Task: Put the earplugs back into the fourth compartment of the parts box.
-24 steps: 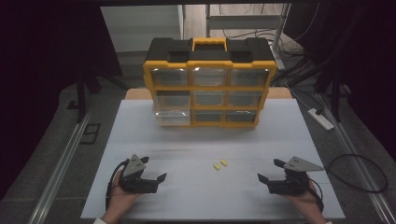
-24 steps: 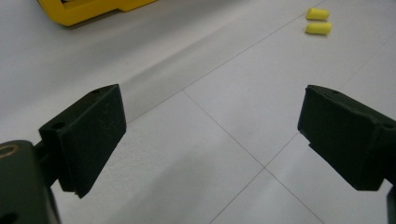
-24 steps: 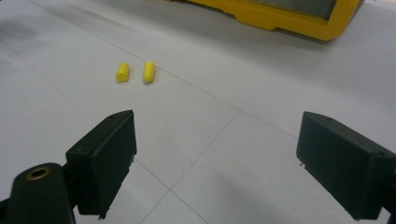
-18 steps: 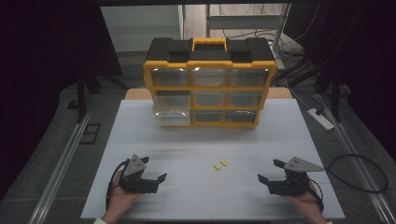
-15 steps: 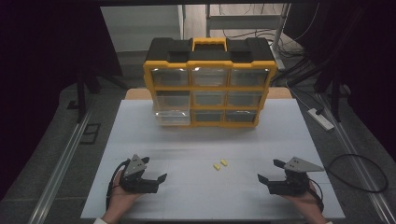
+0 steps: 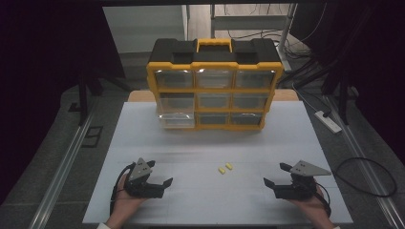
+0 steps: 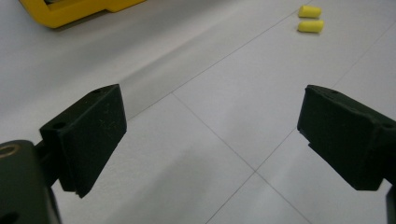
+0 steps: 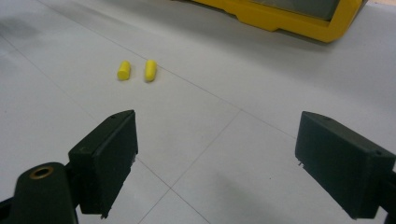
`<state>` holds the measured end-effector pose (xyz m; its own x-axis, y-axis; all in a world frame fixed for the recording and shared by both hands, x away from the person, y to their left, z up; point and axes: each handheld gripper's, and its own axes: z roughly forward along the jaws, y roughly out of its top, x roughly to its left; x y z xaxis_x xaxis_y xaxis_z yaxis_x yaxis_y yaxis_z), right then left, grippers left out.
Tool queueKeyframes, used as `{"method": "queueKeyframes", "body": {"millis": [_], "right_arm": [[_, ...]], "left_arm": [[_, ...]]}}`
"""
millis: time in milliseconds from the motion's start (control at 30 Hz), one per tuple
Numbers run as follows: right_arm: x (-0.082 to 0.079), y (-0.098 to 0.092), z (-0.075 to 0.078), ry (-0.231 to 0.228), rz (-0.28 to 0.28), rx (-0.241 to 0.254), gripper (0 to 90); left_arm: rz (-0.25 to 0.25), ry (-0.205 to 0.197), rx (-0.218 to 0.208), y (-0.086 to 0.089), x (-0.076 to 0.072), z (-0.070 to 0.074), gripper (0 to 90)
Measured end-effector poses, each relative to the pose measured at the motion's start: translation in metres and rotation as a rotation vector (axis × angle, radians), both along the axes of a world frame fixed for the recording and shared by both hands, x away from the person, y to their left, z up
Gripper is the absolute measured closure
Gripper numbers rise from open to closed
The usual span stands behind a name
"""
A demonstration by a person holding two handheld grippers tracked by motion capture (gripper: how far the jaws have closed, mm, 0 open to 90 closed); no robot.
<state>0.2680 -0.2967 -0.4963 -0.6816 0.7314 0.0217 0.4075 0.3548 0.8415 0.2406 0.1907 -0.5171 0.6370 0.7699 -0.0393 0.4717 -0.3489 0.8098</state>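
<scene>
High view: nothing started, as far as I can judge. Two small yellow foam earplugs [image 6: 225, 168] lie loose on the white table [image 6: 239, 143] near centre, untouched; whole pick-up is left. Yellow-and-black plastic drawer organiser [image 6: 213, 86] stands at 12 o'clock, its bottom-left clear drawer [image 6: 177, 120] pulled slightly out, likely the target. Left gripper [image 6: 162, 182] rests at 8 o'clock, right gripper [image 6: 271, 183] at 4 o'clock, both well apart from the earplugs, jaws spread, empty.

Left gripper view: left gripper [image 7: 210, 135] jaws wide apart, only bare table between them. Earplugs [image 7: 310, 18] at 1 o'clock, far off.

Right gripper view: right gripper [image 8: 215, 158] jaws wide apart, holding nothing. Earplugs [image 8: 136, 70] at 11 o'clock, organiser's yellow base [image 8: 289, 18] at 12–1 o'clock.
</scene>
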Motion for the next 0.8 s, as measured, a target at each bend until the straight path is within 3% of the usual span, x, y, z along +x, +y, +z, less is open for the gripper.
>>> {"method": "queueKeyframes", "body": {"millis": [467,667,800], "right_arm": [[0.001,0.001,-0.001,0.002,-0.001,-0.007,14.3],[0.001,0.001,-0.001,0.005,0.001,-0.017,14.8],[0.001,0.002,-0.002,0.009,0.0,-0.019,15.0]], "left_arm": [[-0.031,-0.012,0.015,-0.021,0.008,0.007,8.0],[-0.076,-0.018,0.038,-0.039,0.011,0.008,8.1],[-0.077,-0.013,0.021,-0.041,0.013,0.01,8.2]]}}
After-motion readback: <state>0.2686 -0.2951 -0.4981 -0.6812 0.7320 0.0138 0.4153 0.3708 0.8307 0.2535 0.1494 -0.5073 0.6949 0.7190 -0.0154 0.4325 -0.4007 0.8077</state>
